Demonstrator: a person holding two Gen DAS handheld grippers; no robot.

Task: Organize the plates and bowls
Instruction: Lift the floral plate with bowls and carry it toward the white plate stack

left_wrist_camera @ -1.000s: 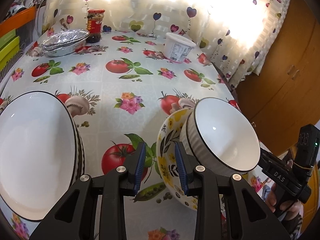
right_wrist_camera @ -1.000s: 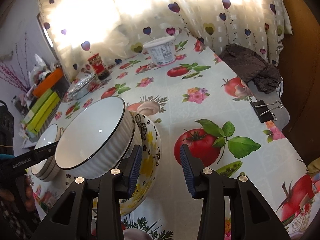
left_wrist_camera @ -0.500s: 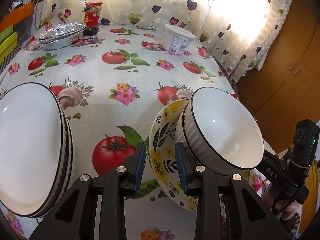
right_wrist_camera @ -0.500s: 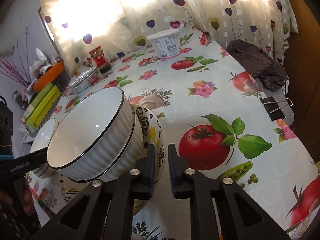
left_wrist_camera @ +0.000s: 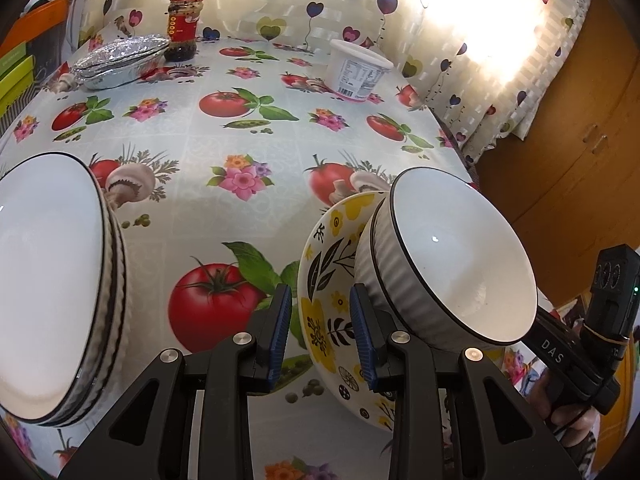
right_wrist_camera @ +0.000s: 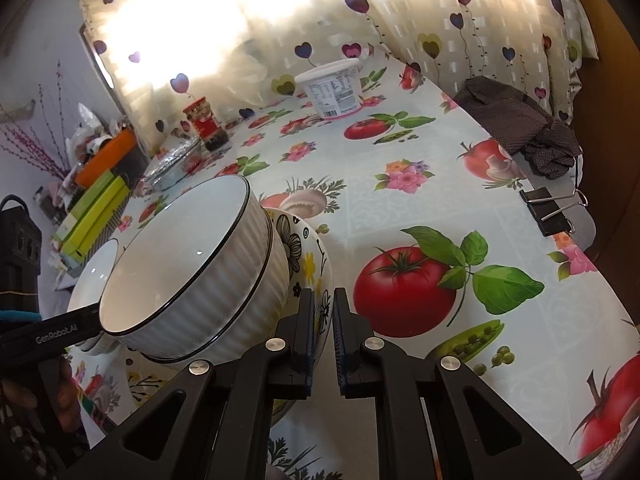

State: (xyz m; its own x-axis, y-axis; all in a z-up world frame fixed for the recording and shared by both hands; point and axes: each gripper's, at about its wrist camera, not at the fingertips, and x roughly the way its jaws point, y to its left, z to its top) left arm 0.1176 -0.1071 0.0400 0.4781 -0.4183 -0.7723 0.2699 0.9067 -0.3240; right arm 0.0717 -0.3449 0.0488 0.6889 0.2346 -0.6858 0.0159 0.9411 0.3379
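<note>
A white ribbed bowl [left_wrist_camera: 452,264] with a dark rim sits tilted inside a yellow-flowered bowl [left_wrist_camera: 328,280]. My left gripper [left_wrist_camera: 320,334] is open, its fingers on either side of the flowered bowl's near rim. A stack of white bowls [left_wrist_camera: 52,296] stands at the left. In the right wrist view my right gripper [right_wrist_camera: 322,330] is shut on the rim of the flowered bowl [right_wrist_camera: 310,264], with the white ribbed bowl [right_wrist_camera: 192,268] just to its left. The stack of white bowls [right_wrist_camera: 94,276] shows behind it.
On the tomato-print tablecloth [left_wrist_camera: 240,136] stand a white tub [left_wrist_camera: 358,74], a sauce jar [left_wrist_camera: 183,26] and foil trays [left_wrist_camera: 120,60] at the far end. A dark cloth [right_wrist_camera: 520,128] and a binder clip [right_wrist_camera: 548,210] lie at the table's right edge. A wooden cabinet [left_wrist_camera: 580,120] is at the right.
My right gripper went from open to shut on the flowered bowl's rim. The bowl pair has tilted and risen slightly. The left gripper stayed open in place.
</note>
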